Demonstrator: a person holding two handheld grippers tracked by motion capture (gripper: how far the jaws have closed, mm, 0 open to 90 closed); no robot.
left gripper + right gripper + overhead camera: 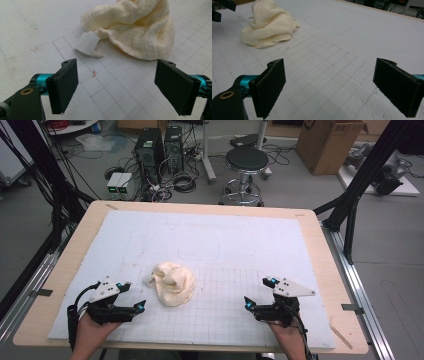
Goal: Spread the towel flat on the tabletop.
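Note:
A crumpled cream cloth (pixel 172 282) lies in a heap on the white gridded mat (pixel 220 240), a little left of the middle. In the left gripper view the cloth (pixel 135 27) has a white label (pixel 87 43) at its near edge. My left gripper (pixel 134 296) rests on the mat just left of the cloth, jaws open and empty (pixel 117 87). On the right side of the mat my right gripper (pixel 259 292) also stands open with nothing between its jaws (pixel 332 90); the cloth (pixel 268 25) lies well off to its left.
The mat covers a wooden table (pixel 65 265). Beyond the table's far edge stand a black stool (pixel 246 162), computer towers (pixel 150 150) with cables, and a cardboard box (pixel 327 142). Black frame legs (pixel 350 215) rise at both sides.

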